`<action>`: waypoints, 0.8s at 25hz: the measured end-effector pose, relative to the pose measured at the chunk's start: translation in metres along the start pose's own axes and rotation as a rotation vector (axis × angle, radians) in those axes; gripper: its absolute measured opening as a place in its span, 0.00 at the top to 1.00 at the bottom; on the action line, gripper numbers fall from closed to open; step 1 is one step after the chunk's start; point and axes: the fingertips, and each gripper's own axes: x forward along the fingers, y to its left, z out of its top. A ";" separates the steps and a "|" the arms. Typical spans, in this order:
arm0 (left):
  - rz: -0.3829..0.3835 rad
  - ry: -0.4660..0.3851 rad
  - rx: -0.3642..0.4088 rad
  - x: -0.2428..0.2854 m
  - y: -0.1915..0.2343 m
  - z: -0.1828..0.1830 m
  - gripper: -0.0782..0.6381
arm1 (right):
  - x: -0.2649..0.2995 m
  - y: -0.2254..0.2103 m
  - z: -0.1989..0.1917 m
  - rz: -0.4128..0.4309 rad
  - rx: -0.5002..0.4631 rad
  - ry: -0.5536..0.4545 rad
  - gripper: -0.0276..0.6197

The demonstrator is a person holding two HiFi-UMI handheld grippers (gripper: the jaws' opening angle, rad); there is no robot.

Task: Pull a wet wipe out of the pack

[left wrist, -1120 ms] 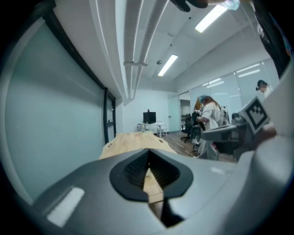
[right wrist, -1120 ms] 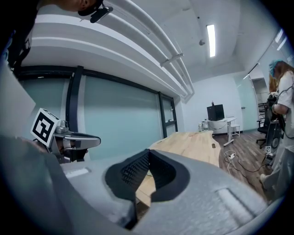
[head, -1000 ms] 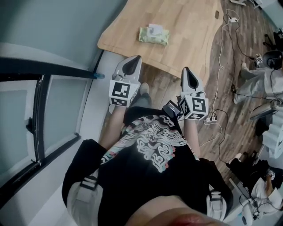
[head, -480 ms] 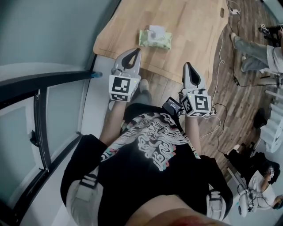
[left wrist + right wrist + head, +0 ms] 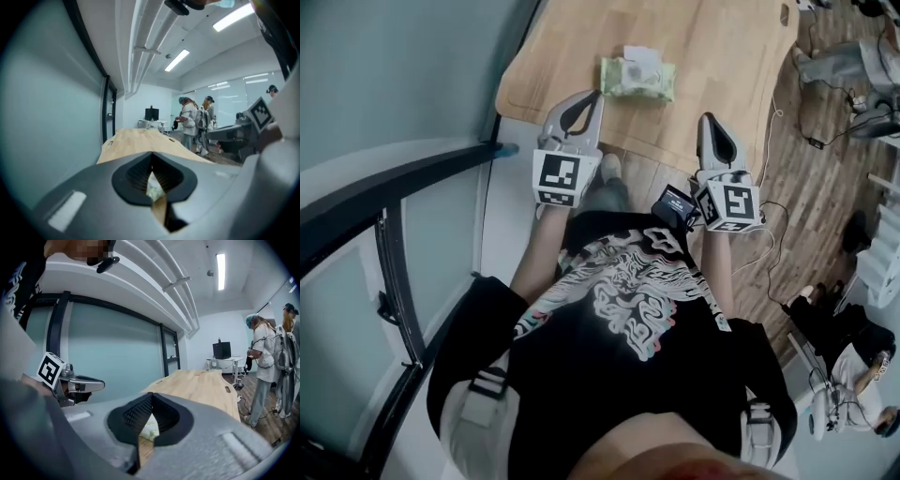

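Wood makes up most of the scene: a pale, smooth-grained table point(image 5: 722, 47) with a rounded corner, standing on a darker plank floor point(image 5: 806, 216) strewn with thin cables point(image 5: 769, 127). The wet wipe pack point(image 5: 638, 79) lies flat on the table close to its near edge. It is a soft, pillowy pale green packet with a white patch on top, and I cannot tell whether that patch is a flap or a wipe.

The person stands at the table's near edge holding two grey moulded plastic claws. Each carries a cube with black-and-white square markers and has ribbed black padding inside a teardrop-shaped hollow. From the head view, the tips of the left gripper point(image 5: 598, 93) and the right gripper point(image 5: 705, 117) both reach over the table's near edge, and the pack lies beyond them, untouched.

The head view alone shows the pack's whole outline and the dark-framed glass partition point(image 5: 394, 272) to the left of the table. The gripper views give only a sliver of green through each hollow, but they show the table's length, the ceiling strip lights point(image 5: 177, 60) and the people in light clothing with backpacks point(image 5: 192, 122) past the table's far end. The right gripper view also catches the left claw hanging level alongside.

On both claws the jaws are pressed together, tips meeting, with nothing pinched between them. The green seen in each hollow is the pack lying farther off on the table.
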 end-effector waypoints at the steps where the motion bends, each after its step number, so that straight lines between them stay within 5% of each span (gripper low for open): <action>1: -0.004 0.003 0.000 0.003 0.002 -0.002 0.91 | 0.003 0.000 -0.001 0.000 -0.005 0.005 0.96; 20: -0.024 0.041 0.011 0.034 0.001 -0.028 0.91 | 0.034 0.000 -0.035 0.057 -0.103 0.091 0.96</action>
